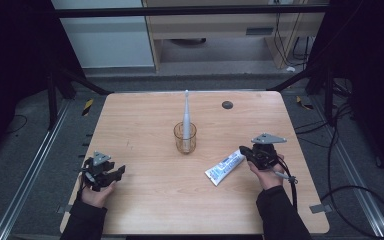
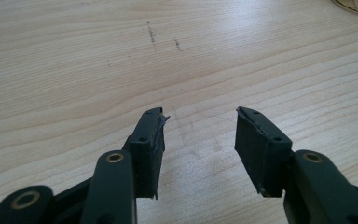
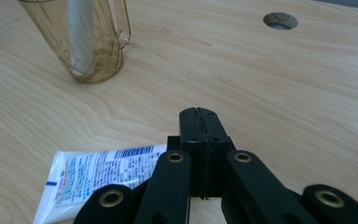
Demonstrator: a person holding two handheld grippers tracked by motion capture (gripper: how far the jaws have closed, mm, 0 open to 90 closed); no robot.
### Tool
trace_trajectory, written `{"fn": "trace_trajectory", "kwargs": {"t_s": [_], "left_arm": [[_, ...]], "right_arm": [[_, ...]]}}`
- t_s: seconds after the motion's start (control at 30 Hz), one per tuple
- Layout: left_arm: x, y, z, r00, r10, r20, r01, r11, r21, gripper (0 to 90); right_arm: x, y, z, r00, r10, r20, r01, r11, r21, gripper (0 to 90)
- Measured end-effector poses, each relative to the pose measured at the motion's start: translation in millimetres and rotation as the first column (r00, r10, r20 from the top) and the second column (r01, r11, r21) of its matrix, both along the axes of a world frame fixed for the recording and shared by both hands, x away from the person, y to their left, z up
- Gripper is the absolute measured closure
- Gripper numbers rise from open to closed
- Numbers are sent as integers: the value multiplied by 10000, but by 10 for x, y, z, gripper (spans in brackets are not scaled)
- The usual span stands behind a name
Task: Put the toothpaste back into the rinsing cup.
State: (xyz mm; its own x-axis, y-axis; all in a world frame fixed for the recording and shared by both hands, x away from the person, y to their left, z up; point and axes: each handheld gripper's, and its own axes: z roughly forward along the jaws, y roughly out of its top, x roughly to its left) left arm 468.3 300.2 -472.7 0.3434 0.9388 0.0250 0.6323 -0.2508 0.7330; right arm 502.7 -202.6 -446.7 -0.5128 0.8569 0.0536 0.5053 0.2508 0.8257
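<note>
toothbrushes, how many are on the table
1. The toothbrush stands upright in the amber cup at the table's middle, with the toothpaste tube lying flat to its right.

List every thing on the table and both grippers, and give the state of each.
toothbrush: upright in the cup, head up.
cup: upright mid-table, holding the toothbrush.
toothpaste tube: lying flat on the table, beside the right gripper.
left gripper: jaws open, nothing between them, above bare wood.
right gripper: jaws shut, empty, next to the tube.
table: bare wood, with a round hole near its far edge.
</note>
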Motion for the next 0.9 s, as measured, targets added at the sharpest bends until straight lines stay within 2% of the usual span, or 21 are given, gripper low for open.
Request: {"fn": "trace_trajectory", "kwargs": {"t_s": [0.2, 0.57, 0.63, 0.9], "left_arm": [[0, -1, 2, 10000, 2, 11, -2, 10000, -6, 515], [4, -7, -1, 10000, -5, 18, 5, 10000, 2, 515], [3, -8, 0, 10000, -16, 28, 16, 10000, 0, 515], [5, -4, 0, 10000, -22, 16, 22, 10000, 3, 515]], "right_arm": [[171, 10, 42, 9998, -196, 73, 196, 9998, 11, 900], [441, 49, -66, 9993, -330, -183, 327, 9994, -129, 900], [474, 60, -98, 9992, -300, -281, 297, 9995, -110, 900], [539, 67, -237, 9964, -188, -830, 139, 9981, -599, 900]]}}
